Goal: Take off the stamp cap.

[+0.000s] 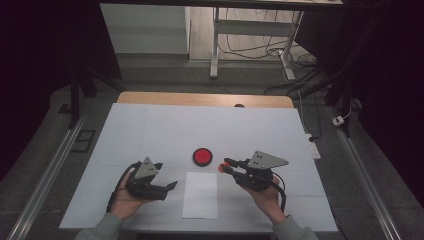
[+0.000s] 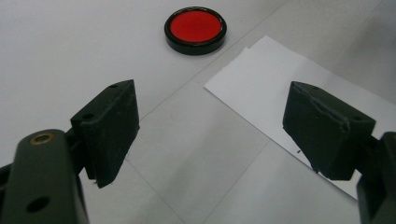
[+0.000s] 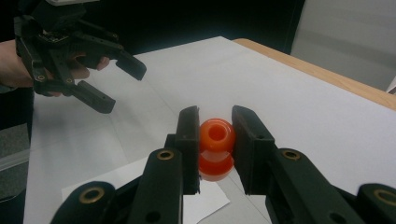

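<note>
My right gripper (image 1: 226,164) hovers right of the table's middle, shut on a small orange spool-shaped piece (image 3: 216,136) with a hole through its top. That orange piece (image 1: 220,169) shows at the jaw tips, just right of a red disc in a black rim (image 1: 202,156). My left gripper (image 1: 167,175) is held at the left with its jaws wide apart and nothing between them. In the left gripper view the open left gripper (image 2: 210,107) points toward the red disc (image 2: 195,28) and the corner of a white paper sheet (image 2: 299,84).
The white paper sheet (image 1: 200,195) lies flat near the front edge between both hands. A white cover spreads over the table (image 1: 150,130), with a wooden edge (image 1: 200,99) at the back. Metal rails run along both sides. The left gripper (image 3: 100,67) appears far off in the right gripper view.
</note>
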`<state>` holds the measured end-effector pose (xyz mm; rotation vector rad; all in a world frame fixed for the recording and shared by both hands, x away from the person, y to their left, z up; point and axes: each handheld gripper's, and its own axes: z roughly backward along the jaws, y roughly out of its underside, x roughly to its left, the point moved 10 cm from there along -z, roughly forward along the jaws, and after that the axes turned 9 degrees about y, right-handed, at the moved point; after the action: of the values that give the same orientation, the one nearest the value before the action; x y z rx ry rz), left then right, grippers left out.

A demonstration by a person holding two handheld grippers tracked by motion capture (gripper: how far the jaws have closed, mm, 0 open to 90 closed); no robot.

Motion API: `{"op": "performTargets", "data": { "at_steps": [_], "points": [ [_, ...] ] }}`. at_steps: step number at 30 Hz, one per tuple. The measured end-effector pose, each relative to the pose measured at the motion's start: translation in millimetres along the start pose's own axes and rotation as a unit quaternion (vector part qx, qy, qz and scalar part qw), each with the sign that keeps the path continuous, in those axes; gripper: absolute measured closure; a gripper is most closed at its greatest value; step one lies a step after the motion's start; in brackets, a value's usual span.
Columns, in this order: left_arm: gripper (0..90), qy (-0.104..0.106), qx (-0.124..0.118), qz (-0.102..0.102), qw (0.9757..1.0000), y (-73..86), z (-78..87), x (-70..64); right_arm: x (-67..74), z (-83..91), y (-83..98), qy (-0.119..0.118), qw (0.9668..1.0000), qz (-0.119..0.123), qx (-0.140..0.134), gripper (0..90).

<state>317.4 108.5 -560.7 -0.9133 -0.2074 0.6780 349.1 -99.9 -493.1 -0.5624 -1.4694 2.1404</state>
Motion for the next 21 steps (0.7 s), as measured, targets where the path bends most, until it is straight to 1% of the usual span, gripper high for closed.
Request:
{"op": "performTargets", "data": {
  "at_steps": [6, 14, 21],
  "points": [
    [19.2, 0.008, 0.003, -0.011, 0.9999, -5.7, -6.3, -5.0, 1.0, -1.5, 0.3, 0.000, 1.0000, 0.001, 0.000, 71.9],
    [19.4, 0.016, 0.005, -0.018, 0.9997, -13.5, -13.9, -10.8, 1.8, -2.5, 1.2, 0.000, 1.0000, 0.002, 0.001, 71.9],
    [19.4, 0.026, -0.001, -0.022, 0.9994, -22.7, -18.3, -15.8, 2.0, -3.1, 1.2, 0.000, 1.0000, 0.002, 0.000, 71.9]
  ]
}}
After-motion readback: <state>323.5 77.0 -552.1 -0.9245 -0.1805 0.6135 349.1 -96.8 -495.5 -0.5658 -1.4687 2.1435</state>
